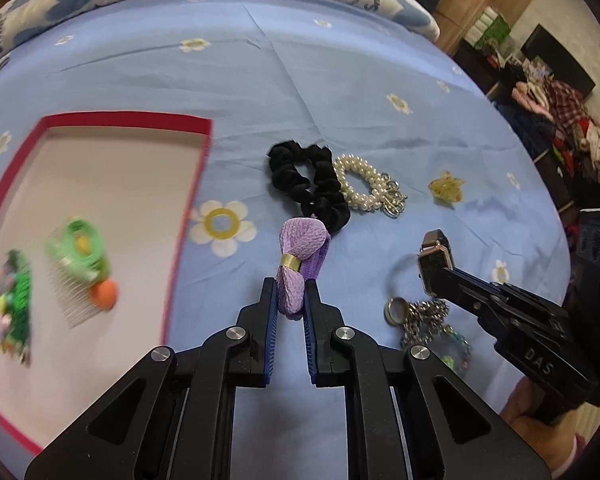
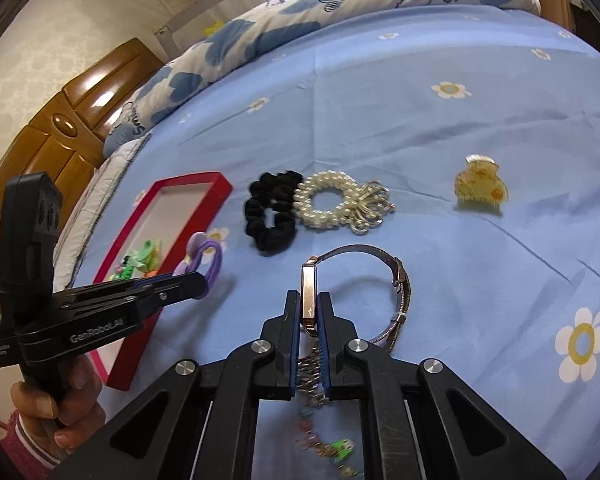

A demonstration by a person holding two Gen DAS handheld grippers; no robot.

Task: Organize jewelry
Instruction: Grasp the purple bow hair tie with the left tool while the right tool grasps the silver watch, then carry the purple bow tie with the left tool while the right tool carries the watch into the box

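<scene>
My left gripper (image 1: 291, 286) is shut on a purple bow hair tie (image 1: 302, 264) and holds it above the blue bedsheet, right of the red-rimmed tray (image 1: 188, 204). My right gripper (image 2: 309, 296) is shut on the case of a rose-gold wristwatch (image 2: 309, 296), its mesh band (image 2: 400, 280) looping to the right. The same watch (image 1: 434, 266) shows in the left wrist view. The tray (image 2: 216, 188) holds a green comb clip (image 1: 78, 256) and a green beaded piece (image 1: 16, 300).
On the sheet lie a black scrunchie (image 1: 312, 184), a pearl bracelet (image 1: 366, 188), a yellow claw clip (image 2: 480, 188) and a chain tangle (image 1: 424, 316). A folded quilt (image 2: 300, 12) lies at the back. A wooden headboard (image 2: 60, 128) stands at the left.
</scene>
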